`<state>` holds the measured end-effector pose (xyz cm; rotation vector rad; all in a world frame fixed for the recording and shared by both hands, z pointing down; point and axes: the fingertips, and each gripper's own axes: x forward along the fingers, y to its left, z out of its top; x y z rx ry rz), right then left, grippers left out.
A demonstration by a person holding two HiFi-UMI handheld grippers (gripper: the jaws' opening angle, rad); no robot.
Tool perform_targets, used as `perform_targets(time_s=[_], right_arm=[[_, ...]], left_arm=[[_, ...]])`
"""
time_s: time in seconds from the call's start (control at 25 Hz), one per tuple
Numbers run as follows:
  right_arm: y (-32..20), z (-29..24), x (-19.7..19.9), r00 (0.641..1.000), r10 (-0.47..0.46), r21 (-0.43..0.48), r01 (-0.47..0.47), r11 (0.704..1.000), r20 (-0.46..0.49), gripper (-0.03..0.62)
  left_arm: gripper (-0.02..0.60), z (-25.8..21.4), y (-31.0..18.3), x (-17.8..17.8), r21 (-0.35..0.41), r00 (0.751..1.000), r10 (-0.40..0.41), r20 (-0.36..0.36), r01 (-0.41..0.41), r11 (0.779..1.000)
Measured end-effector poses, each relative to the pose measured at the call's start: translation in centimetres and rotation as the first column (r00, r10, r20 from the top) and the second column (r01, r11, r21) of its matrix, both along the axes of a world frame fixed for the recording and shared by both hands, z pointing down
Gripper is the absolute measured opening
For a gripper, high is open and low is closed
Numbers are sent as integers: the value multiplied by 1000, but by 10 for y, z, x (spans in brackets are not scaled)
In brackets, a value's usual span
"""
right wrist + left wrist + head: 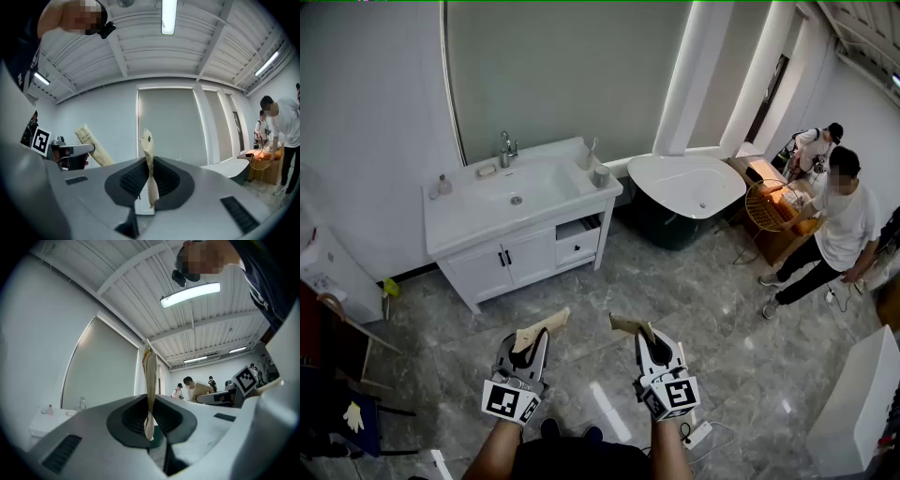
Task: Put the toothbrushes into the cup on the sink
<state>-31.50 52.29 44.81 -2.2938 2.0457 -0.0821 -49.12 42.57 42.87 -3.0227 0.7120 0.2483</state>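
Note:
I stand several steps back from the white sink cabinet (pixel 469 220). A grey cup (pixel 601 175) sits on its right front corner. Each gripper holds a toothbrush in a tan paper wrapper. My left gripper (pixel 532 349) is shut on one wrapped toothbrush (pixel 543 329), which rises between the jaws in the left gripper view (pixel 150 376). My right gripper (pixel 646 343) is shut on the other wrapped toothbrush (pixel 629 324), seen edge-on in the right gripper view (pixel 149 157). That view also catches the left gripper's wrapped toothbrush (pixel 93 145) at the left.
A faucet (pixel 506 148) and small bottle (pixel 444 185) stand on the sink cabinet. A white bathtub (pixel 689 183) lies to its right. Two people (pixel 839 220) stand by a wire basket (pixel 766 204). A white block (pixel 858 403) is near right, a power strip (pixel 698 433) by my feet.

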Motion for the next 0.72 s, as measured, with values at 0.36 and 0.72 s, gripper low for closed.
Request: perform_targets(time_s=[0.36, 0.72], right_arm=[[3, -3, -4, 1000, -12, 58, 12, 998, -3, 48], [5, -6, 16, 999, 23, 73, -20, 997, -48, 48]], left_arm=[[46, 6, -4, -3, -6, 1000, -13, 13, 13, 1000], [46, 1, -22, -5, 30, 999, -41, 14, 41, 999]])
